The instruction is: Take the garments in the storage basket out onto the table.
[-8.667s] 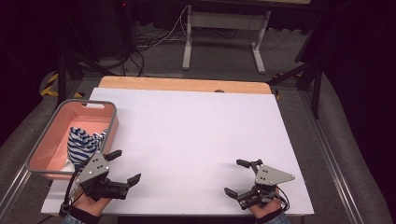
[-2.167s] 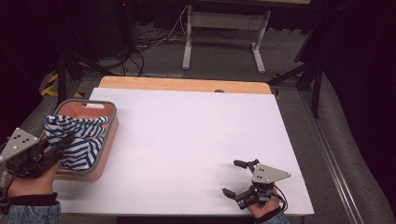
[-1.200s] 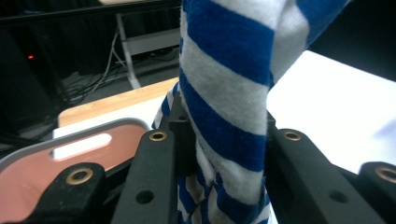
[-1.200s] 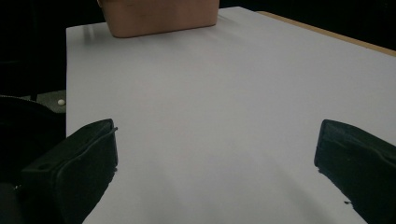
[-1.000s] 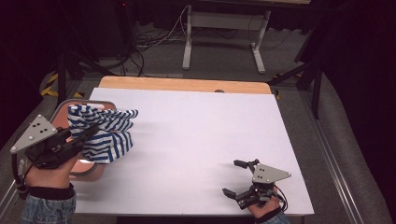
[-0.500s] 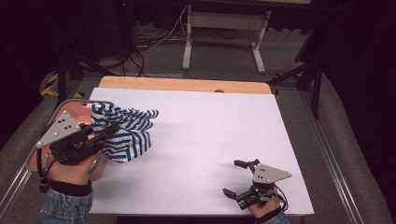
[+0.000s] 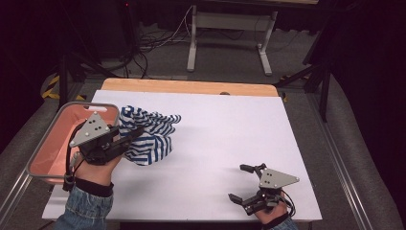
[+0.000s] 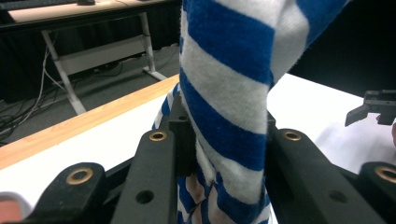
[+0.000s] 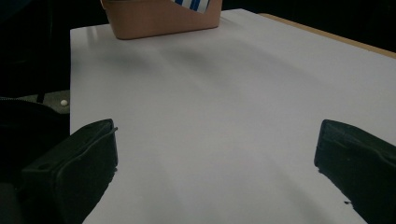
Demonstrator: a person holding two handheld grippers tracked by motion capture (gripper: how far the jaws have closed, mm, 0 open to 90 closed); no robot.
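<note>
We see the left claw (image 7: 139,132) closed on a blue-and-white striped knit cloth (image 7: 151,136). In the left gripper view its two black jaws stand on either side of a gathered fold of the cloth (image 8: 224,116), and the pads press into the fabric, so we read this claw as pinching the cloth. The cloth hangs bunched from the jaw tips, forward and to the right of the person's left hand (image 7: 98,167). Its lower folds sit low over the white flat surface (image 7: 225,143); we cannot tell whether they touch it.

Just behind and to the left of the left claw we see the pink rectangular plastic bin (image 7: 52,143), which rests on the left edge of the surface. The cloth lies beside the bin's right wall, outside the bin.

The right claw (image 7: 242,184) lies well apart from the left claw, near the front right corner of the surface. Its jaws are spread wide and hold nothing; in the right gripper view we see bare white surface (image 9: 210,116) between them. In that view the bin (image 9: 159,18) appears far ahead of the right claw, with a patch of striped cloth (image 9: 191,4) at the bin's upper rim.
</note>
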